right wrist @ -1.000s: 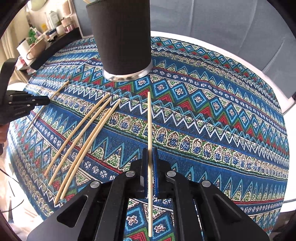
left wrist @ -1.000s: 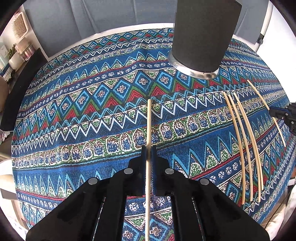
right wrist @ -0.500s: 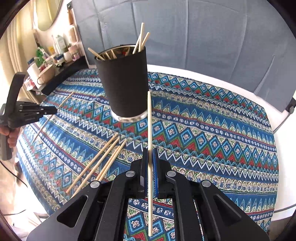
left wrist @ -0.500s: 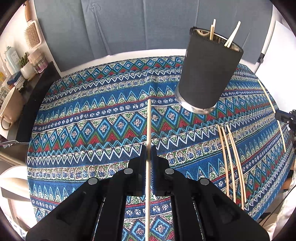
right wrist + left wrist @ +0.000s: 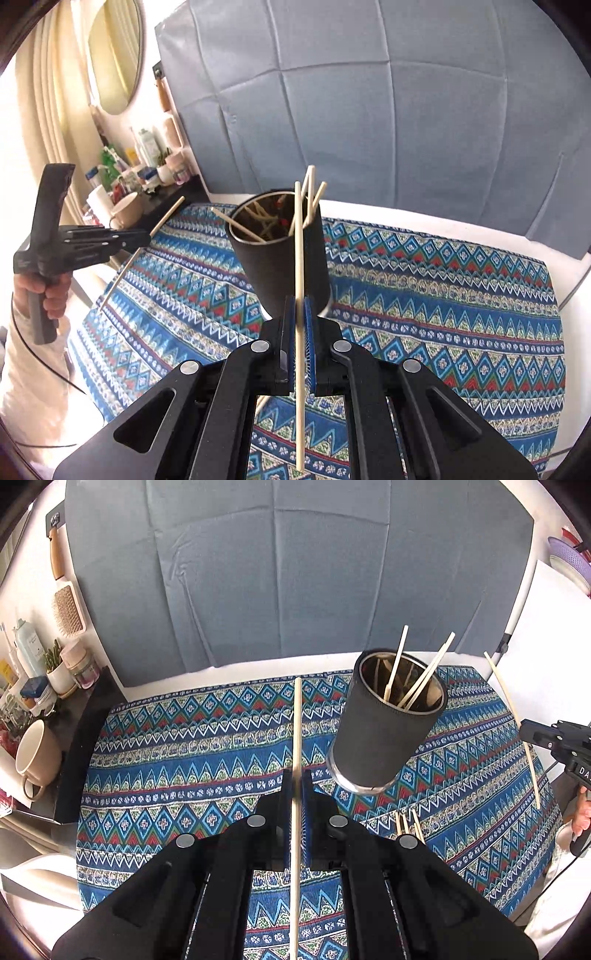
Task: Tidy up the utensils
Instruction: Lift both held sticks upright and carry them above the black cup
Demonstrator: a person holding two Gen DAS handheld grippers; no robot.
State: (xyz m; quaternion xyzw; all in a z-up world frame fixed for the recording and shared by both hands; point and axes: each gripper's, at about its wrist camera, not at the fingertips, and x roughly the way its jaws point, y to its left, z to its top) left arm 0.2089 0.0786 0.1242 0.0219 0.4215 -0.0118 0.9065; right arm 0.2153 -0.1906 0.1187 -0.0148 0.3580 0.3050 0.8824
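Observation:
A black cylindrical holder (image 5: 384, 738) with several wooden chopsticks in it stands on the patterned tablecloth; it also shows in the right wrist view (image 5: 284, 258). My left gripper (image 5: 296, 775) is shut on one chopstick (image 5: 296, 723), held above the cloth left of the holder. My right gripper (image 5: 300, 302) is shut on another chopstick (image 5: 298, 236), held just in front of the holder, its tip level with the rim. The left gripper also shows in the right wrist view (image 5: 144, 236), the right gripper in the left wrist view (image 5: 526, 733). Three loose chopsticks (image 5: 406, 821) lie near the holder's base.
The blue patterned tablecloth (image 5: 184, 760) covers the table. A dark shelf at the left holds a cream mug (image 5: 35, 753), bottles and small pots (image 5: 70, 672). A grey-blue backdrop (image 5: 295, 572) stands behind the table.
Both grippers have risen well above the table with their chopsticks. The holder's open top has come into view, and the right chopstick's tip is now at the rim.

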